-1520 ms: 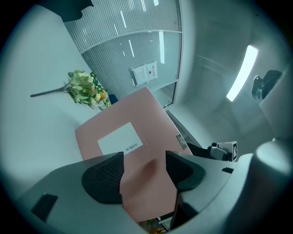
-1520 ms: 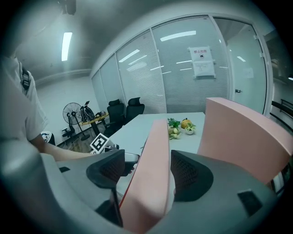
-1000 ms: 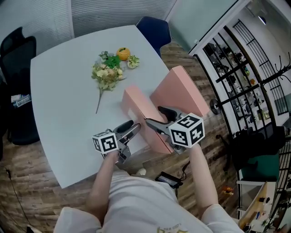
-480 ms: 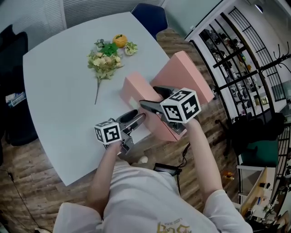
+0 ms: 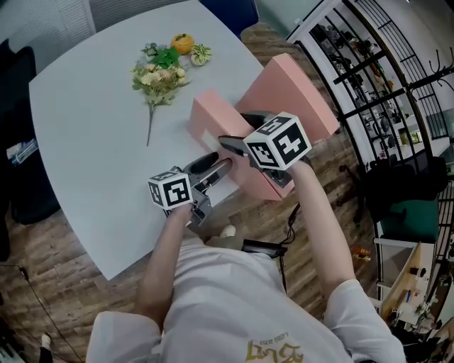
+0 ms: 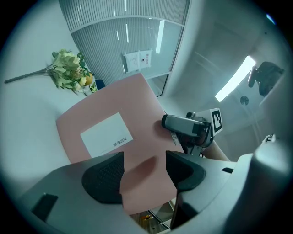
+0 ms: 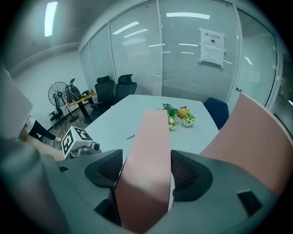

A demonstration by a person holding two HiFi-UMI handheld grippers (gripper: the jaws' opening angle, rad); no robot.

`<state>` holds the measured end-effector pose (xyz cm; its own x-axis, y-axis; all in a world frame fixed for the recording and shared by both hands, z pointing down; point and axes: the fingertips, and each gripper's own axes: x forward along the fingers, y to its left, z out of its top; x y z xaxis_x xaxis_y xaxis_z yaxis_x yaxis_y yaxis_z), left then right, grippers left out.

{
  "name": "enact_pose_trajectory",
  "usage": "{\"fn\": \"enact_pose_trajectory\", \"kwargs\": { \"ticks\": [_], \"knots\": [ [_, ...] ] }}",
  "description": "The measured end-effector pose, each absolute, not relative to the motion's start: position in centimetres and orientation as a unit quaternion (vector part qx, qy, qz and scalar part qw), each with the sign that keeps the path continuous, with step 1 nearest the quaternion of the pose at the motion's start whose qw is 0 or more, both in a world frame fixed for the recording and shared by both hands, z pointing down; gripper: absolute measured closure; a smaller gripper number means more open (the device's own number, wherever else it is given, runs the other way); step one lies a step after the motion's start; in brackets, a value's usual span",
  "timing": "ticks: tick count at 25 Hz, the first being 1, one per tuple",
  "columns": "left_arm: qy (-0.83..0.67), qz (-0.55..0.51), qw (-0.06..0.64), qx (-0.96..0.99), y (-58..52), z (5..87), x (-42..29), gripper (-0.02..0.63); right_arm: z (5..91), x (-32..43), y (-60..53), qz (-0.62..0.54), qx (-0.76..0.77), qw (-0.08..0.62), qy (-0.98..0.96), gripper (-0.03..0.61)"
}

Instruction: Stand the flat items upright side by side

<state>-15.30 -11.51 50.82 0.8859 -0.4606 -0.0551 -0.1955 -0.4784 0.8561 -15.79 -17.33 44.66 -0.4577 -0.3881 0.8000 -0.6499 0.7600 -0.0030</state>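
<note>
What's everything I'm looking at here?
Table: one, white, centre.
Near box: one, pink, upright at the table's edge.
Far box: one, pink, tilted beyond it.
Flower bunch: one, cream-green, far side.
Small pumpkins: two, orange and green-white, beside flowers.
Chair: one, blue, far end.
Shelving: one, black, right.
Left gripper: one, grey, jaws apart, facing near box's labelled face.
Right gripper: one, grey, jaws just opened wide, near box's top edge between them.

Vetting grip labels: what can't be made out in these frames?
1. Left gripper: left gripper view, pink box corner fills the jaw gap; pad pressure unclear.
2. Box label print: same view, too small, blurred.
3. Second pink box, far side: right gripper view, cut off at the right edge.
4. Orange ornament: head view, too small to identify.
</note>
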Motion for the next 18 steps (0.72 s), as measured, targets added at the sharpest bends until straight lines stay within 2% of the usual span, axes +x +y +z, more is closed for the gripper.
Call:
{"fn": "enact_pose_trajectory", "kwargs": {
  "ticks": [18],
  "knots": [
    [-0.178,-0.104,0.463,0.862,-10.8,51.7,-13.7,0.337,44.9,-16.3,-16.9,0.152,0.295,0.429,-0.84,0.242]
  ]
}}
